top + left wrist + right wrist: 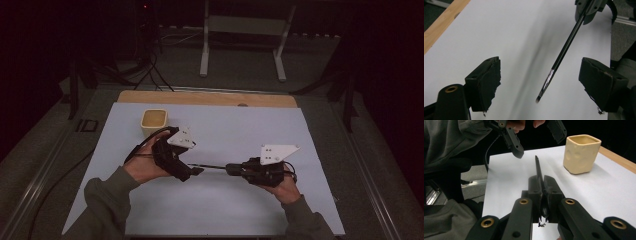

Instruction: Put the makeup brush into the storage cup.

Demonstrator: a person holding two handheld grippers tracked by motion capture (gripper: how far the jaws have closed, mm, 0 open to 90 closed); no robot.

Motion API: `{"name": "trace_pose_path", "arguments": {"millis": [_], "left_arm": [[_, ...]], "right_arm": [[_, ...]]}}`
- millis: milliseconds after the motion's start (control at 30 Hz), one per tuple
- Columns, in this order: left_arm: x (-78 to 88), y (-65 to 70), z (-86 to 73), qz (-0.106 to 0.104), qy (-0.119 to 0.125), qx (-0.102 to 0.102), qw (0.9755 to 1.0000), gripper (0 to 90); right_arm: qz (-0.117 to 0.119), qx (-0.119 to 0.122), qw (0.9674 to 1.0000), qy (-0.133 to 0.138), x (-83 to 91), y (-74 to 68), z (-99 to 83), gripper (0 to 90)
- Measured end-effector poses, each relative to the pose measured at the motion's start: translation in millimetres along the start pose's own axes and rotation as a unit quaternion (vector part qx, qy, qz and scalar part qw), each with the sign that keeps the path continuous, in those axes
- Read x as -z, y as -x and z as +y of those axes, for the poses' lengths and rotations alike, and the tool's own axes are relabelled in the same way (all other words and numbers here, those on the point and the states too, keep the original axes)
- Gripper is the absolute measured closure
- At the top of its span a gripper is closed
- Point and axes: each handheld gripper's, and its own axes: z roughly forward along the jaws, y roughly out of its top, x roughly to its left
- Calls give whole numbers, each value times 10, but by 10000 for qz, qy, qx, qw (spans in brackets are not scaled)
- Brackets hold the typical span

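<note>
A thin black brush (212, 166) with a silver ferrule hangs level over the white sheet, and my right gripper (232, 169) is shut on its handle end. In the right gripper view the brush (538, 167) runs forward out of my clamped right gripper (541, 185) toward the left gripper (536, 137). My left gripper (541, 80) is open. The bristle end of the brush (566, 47) lies between its two pads and touches neither. The right gripper (587, 10) shows at the top of that view.
A cream square cup (153, 121) stands upright at the back left of the white sheet (225, 130), just behind the left hand. The cup (581, 153) looks empty. The sheet lies on a wooden table (200, 97). A white stand and cables sit on the floor beyond.
</note>
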Motion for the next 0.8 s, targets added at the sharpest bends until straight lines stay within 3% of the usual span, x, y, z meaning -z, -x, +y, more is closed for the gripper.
{"name": "trace_pose_path", "arguments": {"millis": [200,500,800], "left_arm": [[13,-69,-56,69,149,324,9993,186],[8,-133,-148,50,458,756,9961,191],[-29,-146,-199,-127,606,882,9942,187]], "right_arm": [[-134,1,9999,98,38,5,7,849],[-436,-31,9985,337,108,21,16,849],[-615,-88,9968,512,126,32,11,849]]}}
